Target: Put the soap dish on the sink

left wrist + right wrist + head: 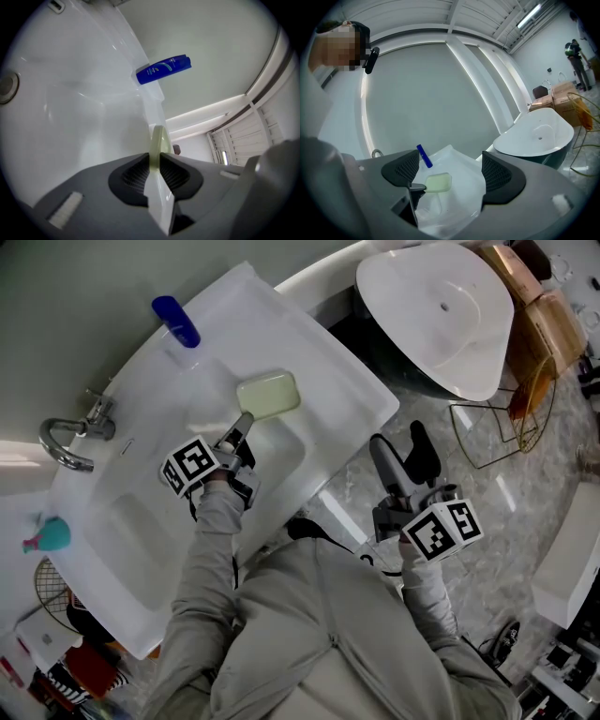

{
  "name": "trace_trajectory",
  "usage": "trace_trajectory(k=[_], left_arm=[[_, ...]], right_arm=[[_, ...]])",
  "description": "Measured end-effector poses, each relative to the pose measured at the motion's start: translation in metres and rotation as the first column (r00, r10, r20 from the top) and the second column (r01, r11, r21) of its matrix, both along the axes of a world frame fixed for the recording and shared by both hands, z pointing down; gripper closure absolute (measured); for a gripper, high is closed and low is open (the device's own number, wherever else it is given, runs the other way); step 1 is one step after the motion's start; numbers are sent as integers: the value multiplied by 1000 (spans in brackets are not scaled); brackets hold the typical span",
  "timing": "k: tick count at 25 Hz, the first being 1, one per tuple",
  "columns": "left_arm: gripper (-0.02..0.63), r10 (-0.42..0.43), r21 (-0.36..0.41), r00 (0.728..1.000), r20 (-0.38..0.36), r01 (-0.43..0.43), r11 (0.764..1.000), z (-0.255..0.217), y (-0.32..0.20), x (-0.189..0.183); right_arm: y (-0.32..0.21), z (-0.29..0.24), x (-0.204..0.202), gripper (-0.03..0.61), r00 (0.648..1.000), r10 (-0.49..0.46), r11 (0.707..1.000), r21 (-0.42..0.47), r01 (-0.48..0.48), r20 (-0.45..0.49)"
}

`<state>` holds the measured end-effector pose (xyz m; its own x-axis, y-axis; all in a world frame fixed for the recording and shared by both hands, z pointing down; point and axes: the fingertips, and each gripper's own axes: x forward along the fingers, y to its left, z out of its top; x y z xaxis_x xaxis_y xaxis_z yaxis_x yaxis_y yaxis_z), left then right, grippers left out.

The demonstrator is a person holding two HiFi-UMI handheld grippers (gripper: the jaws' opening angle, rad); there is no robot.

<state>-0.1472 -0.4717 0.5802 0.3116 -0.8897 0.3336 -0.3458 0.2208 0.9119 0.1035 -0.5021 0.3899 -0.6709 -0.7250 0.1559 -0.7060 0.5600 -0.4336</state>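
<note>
Grey marbled floor lies under a long white sink that fills the head view from 7 o'clock up to 12 o'clock. A chrome faucet stands on the sink's far rim at 9 o'clock, and a blue bottle stands further along the same rim at 11 o'clock.

The left claw reaches over the basin and is clamped tight on the near edge of the soap dish, a pale yellow-green dish with rounded corners. The left gripper view shows the dish edge-on, pinched between the two ribbed pads of that claw, with the bottle beyond it at 12 o'clock. The dish hangs over the flat of the sink at 4 o'clock of the bottle; whether it touches the sink cannot be told.

The right claw is off the sink's end, at 4 o'clock of the dish, with its jaws wide apart and nothing between them. In its own view this claw looks across at the sink and the dish.

A second white basin sits at 1 o'clock, with cardboard boxes at its 3 o'clock.
</note>
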Motion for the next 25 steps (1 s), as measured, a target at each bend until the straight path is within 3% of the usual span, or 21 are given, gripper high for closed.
trace_trajectory(k=[18, 25], left_arm=[[483, 77, -35, 995, -61, -79, 996, 8, -27, 21], [485, 96, -13, 994, -59, -97, 995, 4, -33, 26]], right_arm=[[-9, 7, 10, 164, 999, 42, 999, -15, -42, 0], [-10, 8, 14, 164, 999, 51, 999, -16, -51, 1]])
